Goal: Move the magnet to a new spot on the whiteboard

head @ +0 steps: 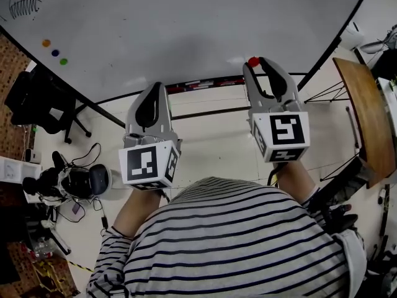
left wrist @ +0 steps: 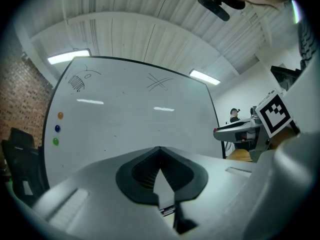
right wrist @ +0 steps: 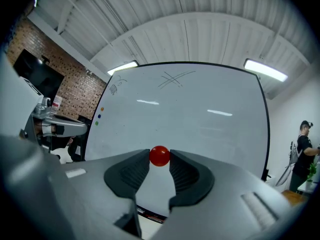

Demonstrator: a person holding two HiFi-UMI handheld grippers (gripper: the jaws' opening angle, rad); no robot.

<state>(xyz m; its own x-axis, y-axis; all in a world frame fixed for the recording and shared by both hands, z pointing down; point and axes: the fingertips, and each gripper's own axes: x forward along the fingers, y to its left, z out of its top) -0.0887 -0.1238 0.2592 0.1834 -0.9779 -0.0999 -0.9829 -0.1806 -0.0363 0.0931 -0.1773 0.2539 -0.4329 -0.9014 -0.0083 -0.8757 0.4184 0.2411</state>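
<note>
A small red round magnet [right wrist: 160, 156] is pinched between the tips of my right gripper [right wrist: 160, 159], which is shut on it; in the head view the red magnet [head: 253, 61] shows at that gripper's tip [head: 255, 63], held off the whiteboard [head: 186, 30] near its lower edge. My left gripper [head: 152, 89] hangs lower and to the left, its jaws closed together with nothing between them [left wrist: 160, 151]. The whiteboard [right wrist: 180, 114] fills the background ahead of both grippers.
Three small magnets, orange [head: 46, 43], blue [head: 54, 53] and green [head: 63, 61], sit at the board's left side. A fish doodle [head: 23, 6] is at the top left. A wooden table [head: 366, 117] stands at right, a black chair [head: 37, 101] at left.
</note>
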